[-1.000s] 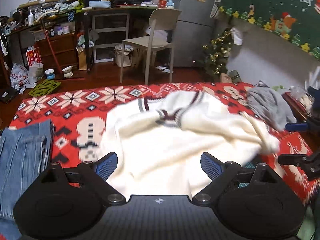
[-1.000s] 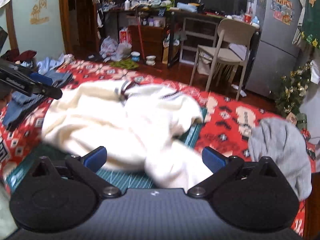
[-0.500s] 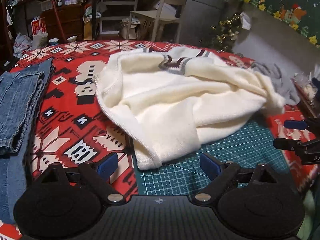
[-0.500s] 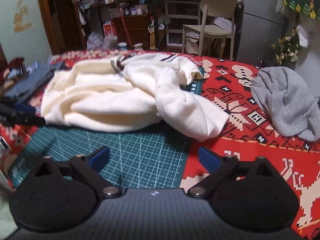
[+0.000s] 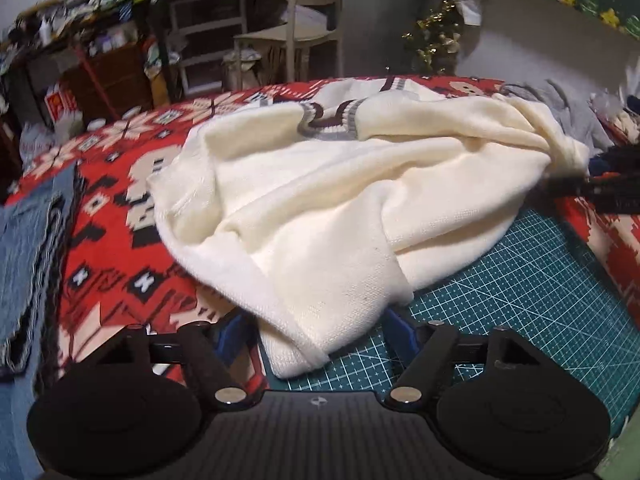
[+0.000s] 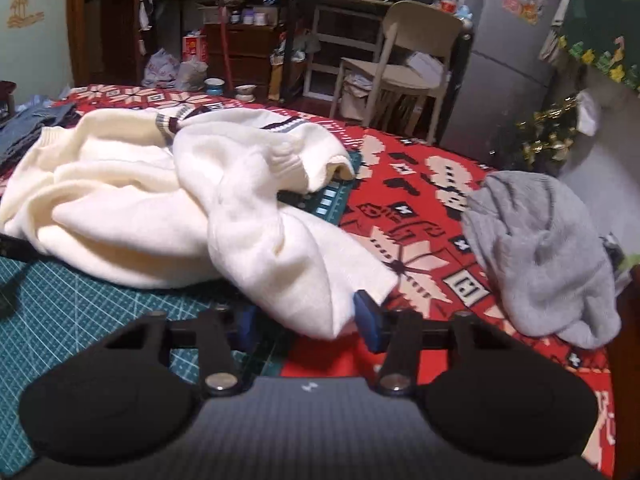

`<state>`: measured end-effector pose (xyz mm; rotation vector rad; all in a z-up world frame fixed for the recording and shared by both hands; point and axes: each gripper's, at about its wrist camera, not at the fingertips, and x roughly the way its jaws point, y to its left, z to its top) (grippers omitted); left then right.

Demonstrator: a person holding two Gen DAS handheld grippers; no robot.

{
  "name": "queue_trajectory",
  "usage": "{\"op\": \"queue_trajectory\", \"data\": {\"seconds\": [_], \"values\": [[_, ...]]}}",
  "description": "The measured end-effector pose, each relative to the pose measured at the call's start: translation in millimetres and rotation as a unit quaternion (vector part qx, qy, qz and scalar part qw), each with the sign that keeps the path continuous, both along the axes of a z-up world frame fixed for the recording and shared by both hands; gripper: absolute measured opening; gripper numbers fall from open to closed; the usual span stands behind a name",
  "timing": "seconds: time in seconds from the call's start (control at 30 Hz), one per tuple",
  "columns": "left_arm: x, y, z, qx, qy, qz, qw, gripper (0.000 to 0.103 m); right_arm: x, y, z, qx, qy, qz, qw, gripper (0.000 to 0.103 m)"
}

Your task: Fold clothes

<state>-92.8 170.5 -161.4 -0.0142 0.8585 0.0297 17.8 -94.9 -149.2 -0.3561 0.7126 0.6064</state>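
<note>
Since a moment ago both grippers have dropped closer to the cream sweater, and both sets of jaws have just been closing around parts of it.

The left gripper is straddling the sweater's nearest hem corner. Its blue pads are sitting either side of the cloth, still apart and not clearly pressing it. The right gripper is closing on a cream sleeve end. Its right pad is touching the fabric; the left pad is half hidden in shadow, so a firm clamp cannot be confirmed.

The sweater is lying crumpled, partly on a green gridded cutting mat and partly on a red patterned blanket. Its striped collar is lying at the far side. The mat's near right portion is lying bare, giving open room there.

Folded blue jeans are lying at the blanket's left edge, well apart from the sweater. A grey garment is sitting heaped on the right, near the sleeve but not touching it.

Beyond the blanket's far edge a pale chair is standing before cluttered shelves. Writing on the mat, on the boxes and on the green wall hanging is too blurred to read.
</note>
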Motion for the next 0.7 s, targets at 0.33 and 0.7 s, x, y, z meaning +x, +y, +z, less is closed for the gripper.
{"op": "queue_trajectory", "data": {"seconds": [0.33,0.7], "values": [[-7,27,43,-0.046,-0.036,0.009,0.9982,0.014,-25,-9,46,0.071,0.048,0.041,0.995,0.017],[-39,53,115,-0.054,-0.085,0.006,0.9949,0.014,-40,-48,92,0.217,0.216,0.015,0.952,0.016]]}}
